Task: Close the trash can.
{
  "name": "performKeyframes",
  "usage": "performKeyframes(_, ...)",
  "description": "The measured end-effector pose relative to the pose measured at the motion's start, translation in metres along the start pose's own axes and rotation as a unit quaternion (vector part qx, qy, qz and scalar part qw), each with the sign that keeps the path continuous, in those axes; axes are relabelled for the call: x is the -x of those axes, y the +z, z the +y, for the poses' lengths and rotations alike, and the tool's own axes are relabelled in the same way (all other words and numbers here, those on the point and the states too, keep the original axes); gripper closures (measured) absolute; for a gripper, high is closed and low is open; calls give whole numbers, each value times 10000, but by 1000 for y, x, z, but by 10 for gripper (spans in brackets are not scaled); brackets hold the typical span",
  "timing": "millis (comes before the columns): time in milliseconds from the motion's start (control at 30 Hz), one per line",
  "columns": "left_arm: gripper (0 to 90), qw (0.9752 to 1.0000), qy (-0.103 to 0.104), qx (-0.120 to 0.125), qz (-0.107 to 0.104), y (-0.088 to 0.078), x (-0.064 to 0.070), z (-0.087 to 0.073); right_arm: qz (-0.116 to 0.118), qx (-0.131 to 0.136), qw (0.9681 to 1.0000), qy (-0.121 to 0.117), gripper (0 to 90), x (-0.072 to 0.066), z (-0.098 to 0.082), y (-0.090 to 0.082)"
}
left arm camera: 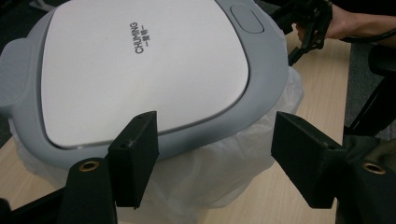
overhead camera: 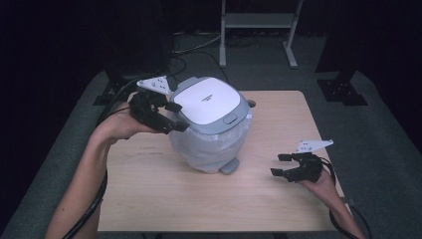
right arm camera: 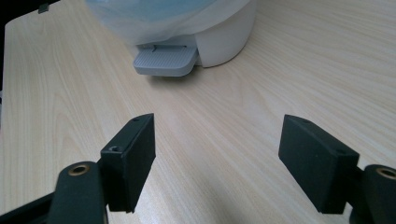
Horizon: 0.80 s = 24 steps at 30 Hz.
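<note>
We held the left gripper point(overhead camera: 166, 115) with jaws spread beside the lidded bin point(overhead camera: 211, 124) standing upright mid-desk point(overhead camera: 149, 199), pedal point(overhead camera: 230, 166) facing us, and judged it best to close squarely on the rim, while the right gripper point(overhead camera: 286, 165) waited apart, jaws spread and empty.

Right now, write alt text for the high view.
A small white pedal bin with a grey-rimmed lid and a plastic liner stands on a wooden table. The left hand-held gripper, jaws open, sits beside the bin's rim; the right hand-held gripper rests open, apart from it.
</note>
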<state>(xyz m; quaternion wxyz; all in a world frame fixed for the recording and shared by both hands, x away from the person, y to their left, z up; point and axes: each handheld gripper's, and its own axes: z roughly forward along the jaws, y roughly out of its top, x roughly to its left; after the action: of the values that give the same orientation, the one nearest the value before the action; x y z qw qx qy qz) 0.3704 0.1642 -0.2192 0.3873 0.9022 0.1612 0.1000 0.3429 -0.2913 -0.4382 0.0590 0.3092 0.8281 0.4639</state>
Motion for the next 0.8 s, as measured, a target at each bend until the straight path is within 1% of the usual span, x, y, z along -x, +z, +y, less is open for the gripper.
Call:
performKeyframes(100, 312, 9999, -94, 43, 24, -3, 0, -5, -12, 13, 10000, 2, 261, 0, 0, -1)
performKeyframes(133, 312, 10000, -83, 33, 28, -4, 0, -6, -14, 23, 10000, 4, 261, 0, 0, -1)
performKeyframes(167, 311, 9999, -130, 37, 41, -4, 0, -8, -15, 27, 10000, 9, 260, 0, 0, -1)
performKeyframes(200, 309, 9999, -112, 5, 53, -6, 0, -10, -18, 37, 10000, -2, 260, 0, 0, -1)
performKeyframes(233, 309, 9999, -154, 24, 62, -6, 0, -12, -21, 38, 10000, -10, 260, 0, 0, -1)
performKeyframes(333, 305, 9998, -172, 13, 99, -10, 0, -17, -21, 33, 10000, -15, 260, 0, 1, -1)
performKeyframes(367, 305, 9997, -209, 41, 101, -11, 1, -18, -24, 30, 10000, -8, 261, 0, 1, -1)
performKeyframes(500, 305, 9996, -255, 35, 130, -14, 0, -25, -21, 27, 10000, -5, 260, 0, 1, -1)
performKeyframes(700, 304, 9993, -330, 30, 153, -16, -1, -35, -18, 34, 10000, 2, 261, 0, 0, -1)
performKeyframes(733, 302, 9992, -368, 39, 154, -16, -1, -37, -19, 33, 10000, 1, 260, 0, 0, -1)
performKeyframes(800, 301, 9991, -373, 31, 175, -17, -1, -41, -16, 34, 10000, 3, 260, 0, 0, -1)
